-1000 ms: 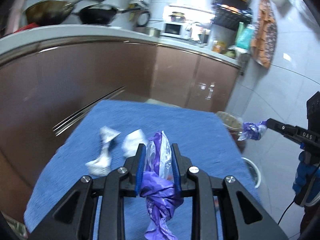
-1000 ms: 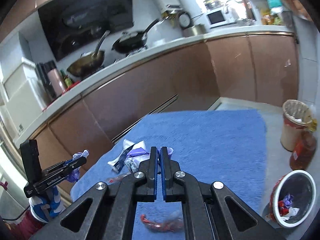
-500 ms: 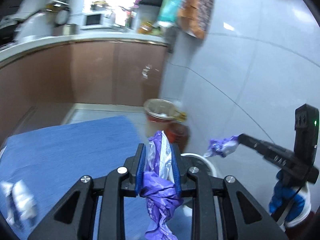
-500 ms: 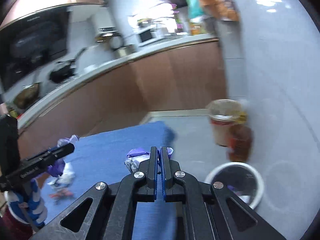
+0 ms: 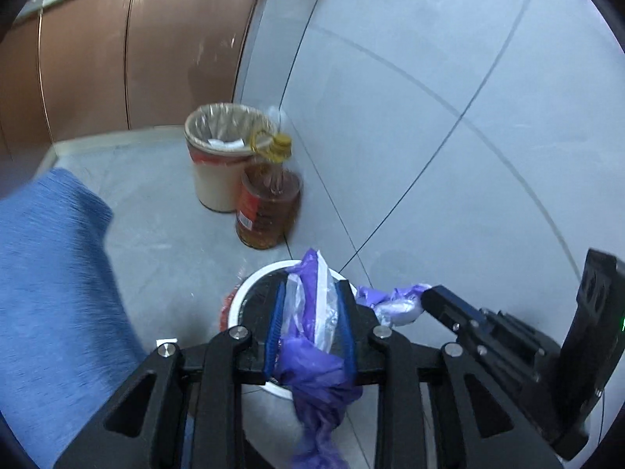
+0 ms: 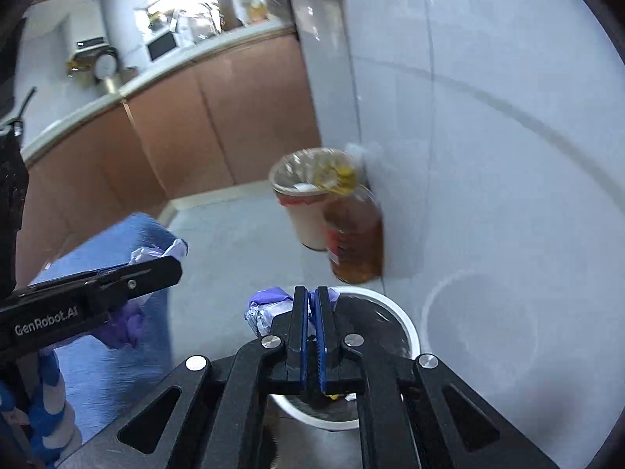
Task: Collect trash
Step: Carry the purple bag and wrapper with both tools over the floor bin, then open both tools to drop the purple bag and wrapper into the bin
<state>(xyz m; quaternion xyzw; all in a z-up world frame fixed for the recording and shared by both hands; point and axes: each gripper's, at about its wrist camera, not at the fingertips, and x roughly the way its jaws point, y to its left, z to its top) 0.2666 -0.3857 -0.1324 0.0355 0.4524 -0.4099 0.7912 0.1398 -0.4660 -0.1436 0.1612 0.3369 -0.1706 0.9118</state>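
Here the left tool (image 5: pixel 310 312) hangs tilted downward over a small white-rimmed bin (image 5: pixel 250 287) on the pale floor (image 5: pixel 156 226), its blue pads clamped on a purple and clear plastic bag (image 5: pixel 316 359); part of the bag sticks up past the fingertips and the rest droops below them. Its jaws have just eased slightly wider, with the bag between them and pressed by both pads. The right tool (image 5: pixel 424 299) reaches in from the right, also angled down, its jaws all but closed on a crumpled purple and silver wrapper (image 5: pixel 394 303) that pokes out past its tip, just beside the bin's rim.

From the right wrist view, the right tool (image 6: pixel 310 305) sits above the same bin (image 6: pixel 406 324), the wrapper (image 6: pixel 265 308) bulging to its left, and the left tool (image 6: pixel 172 269) enters from the left, carrying its bag (image 6: pixel 156 252).

The blue worktop (image 5: pixel 54 293) ends in a rounded corner left of the bin, with a strip of open floor between them. A tiled wall (image 5: pixel 449 117) rises just behind and to the right of the bin. Farther back along the wall stand a brown oil bottle (image 5: pixel 269 203) and a lined pail (image 5: pixel 215 168), touching or nearly so, with brown cabinets (image 5: pixel 136 58) behind.
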